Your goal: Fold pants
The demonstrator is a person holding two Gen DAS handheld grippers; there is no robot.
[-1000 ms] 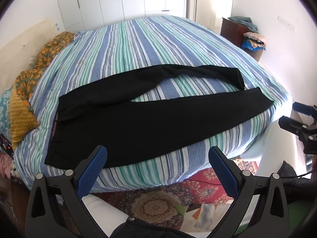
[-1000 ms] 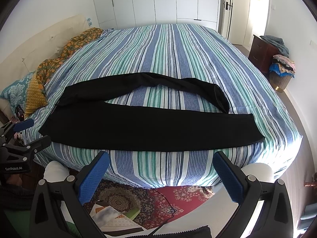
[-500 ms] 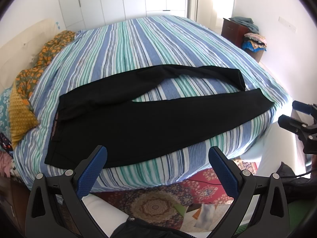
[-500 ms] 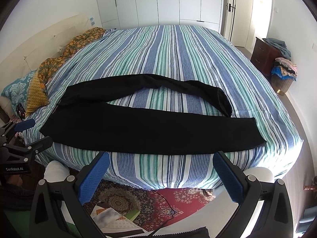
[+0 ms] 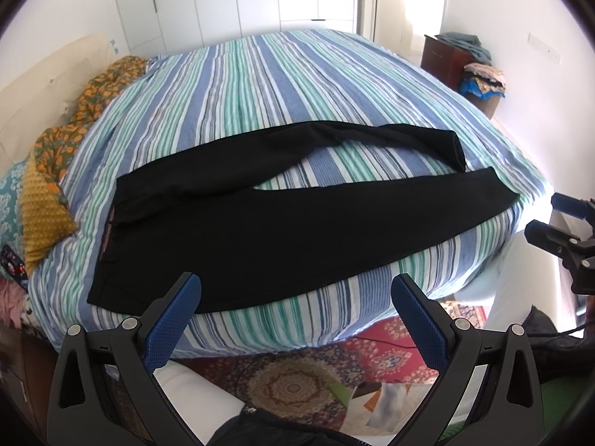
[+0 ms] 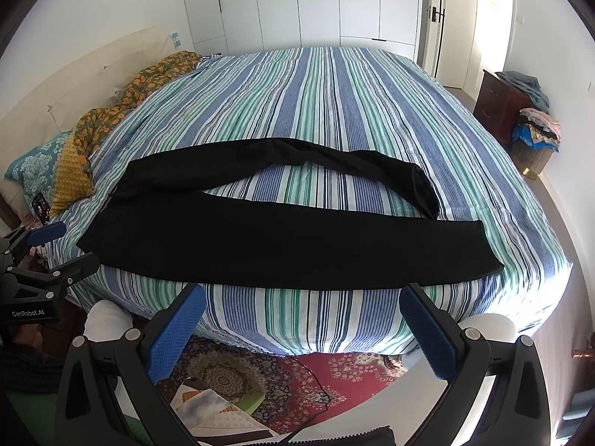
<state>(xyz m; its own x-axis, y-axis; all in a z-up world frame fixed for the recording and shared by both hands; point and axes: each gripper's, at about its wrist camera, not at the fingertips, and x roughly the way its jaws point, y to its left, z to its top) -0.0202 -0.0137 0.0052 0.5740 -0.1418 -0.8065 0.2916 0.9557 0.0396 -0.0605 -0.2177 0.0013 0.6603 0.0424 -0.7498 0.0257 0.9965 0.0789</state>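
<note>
Black pants (image 5: 282, 223): spread flat on striped bed (image 5: 282, 74), near its front edge; waistband left, legs splayed right, far leg bowed away.
Left gripper (image 5: 295, 299), right gripper (image 6: 302, 310): fingers apart, empty, held short of the bed.
Advised: pinch far leg at hem and waistband side, lay squarely over near leg, seams aligned.

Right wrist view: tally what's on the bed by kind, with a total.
Black pants: 1
Orange floral blanket: 1
Mustard pillow: 1
Teal patterned pillow: 1
Total: 4
</note>
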